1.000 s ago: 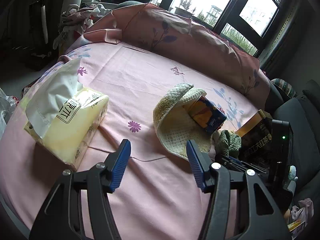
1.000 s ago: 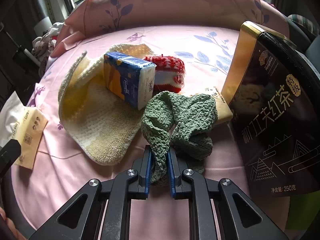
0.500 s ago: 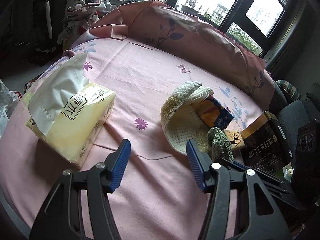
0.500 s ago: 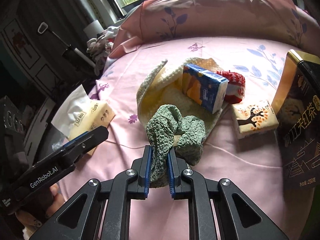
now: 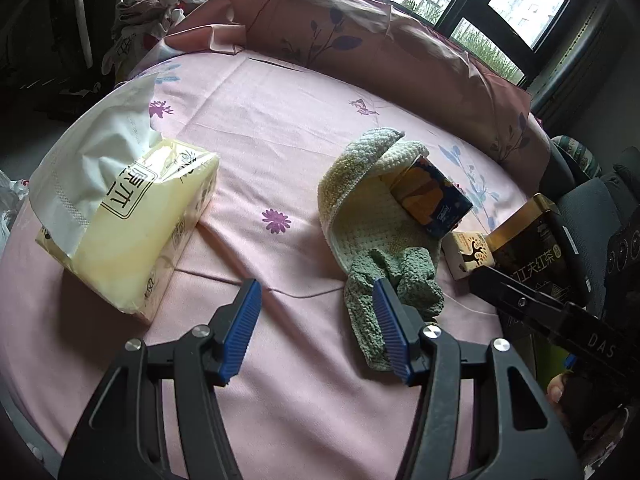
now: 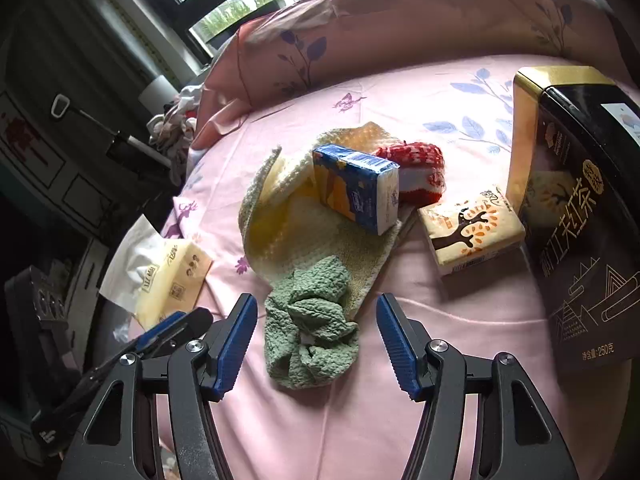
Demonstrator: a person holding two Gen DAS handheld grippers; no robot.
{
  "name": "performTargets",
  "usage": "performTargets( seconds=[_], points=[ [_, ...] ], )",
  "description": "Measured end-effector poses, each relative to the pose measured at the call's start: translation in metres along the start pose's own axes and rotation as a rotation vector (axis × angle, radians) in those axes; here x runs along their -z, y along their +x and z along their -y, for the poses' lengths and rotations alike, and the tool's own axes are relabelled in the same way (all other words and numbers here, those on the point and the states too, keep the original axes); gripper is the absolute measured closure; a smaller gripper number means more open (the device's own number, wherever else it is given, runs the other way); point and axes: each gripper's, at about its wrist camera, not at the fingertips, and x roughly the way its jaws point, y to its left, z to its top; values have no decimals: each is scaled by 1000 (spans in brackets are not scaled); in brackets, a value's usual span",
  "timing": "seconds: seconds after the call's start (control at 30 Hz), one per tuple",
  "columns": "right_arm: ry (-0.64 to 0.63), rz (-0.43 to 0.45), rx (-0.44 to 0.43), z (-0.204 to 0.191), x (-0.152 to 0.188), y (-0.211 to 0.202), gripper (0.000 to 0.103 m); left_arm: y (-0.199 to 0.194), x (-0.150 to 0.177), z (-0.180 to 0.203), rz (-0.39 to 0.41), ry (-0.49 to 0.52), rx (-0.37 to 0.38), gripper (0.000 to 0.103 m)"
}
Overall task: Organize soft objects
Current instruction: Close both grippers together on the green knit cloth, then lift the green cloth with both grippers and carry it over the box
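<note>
The right gripper [image 6: 316,334] is opening, its blue pads spread to either side of the green knitted cloth [image 6: 310,328] without pressing on it; the cloth lies crumpled on the pink bedsheet [image 6: 460,340], towards the near edge of the bed. The left gripper [image 5: 316,328] hangs with its jaws parted and nothing between them, above bare sheet just left of the same green cloth [image 5: 394,288]. The far end of the cloth overlaps the near edge of a cream knitted cloth [image 6: 288,236] spread out behind it. A blue and orange tissue pack [image 6: 356,188] rests on that cream cloth, with a red and white knitted piece [image 6: 420,168] just behind it. To the right lies a small tissue pack with a tree print [image 6: 472,228], beside an upright black and gold tea box [image 6: 576,216] at the bed's right edge. A large yellow tissue pack [image 5: 132,216] lies well apart, near the left edge.
</note>
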Motion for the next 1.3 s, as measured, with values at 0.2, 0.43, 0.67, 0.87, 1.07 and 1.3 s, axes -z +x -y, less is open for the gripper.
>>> performTargets(
  seconds=[0.2,0.43,0.67,0.87,1.07,1.3],
  points=[
    [80,-27,-47,11,-1,9,40,24,11,19,-141,80,43,45],
    [105,-93,-98,10,1,37,50,44,22,38,-219,134,108,47],
    [93,-172,-101,4,10,65,69,54,24,33,-221,111,106,63],
    [52,-227,-142,-4,15,77,69,48,24,36,-193,132,86,65],
    [100,-221,-218,0,17,71,69,31,24,45,-106,209,50,66],
    [54,-105,-256,-13,10,39,69,2,20,50,32,243,109,66]
  ],
)
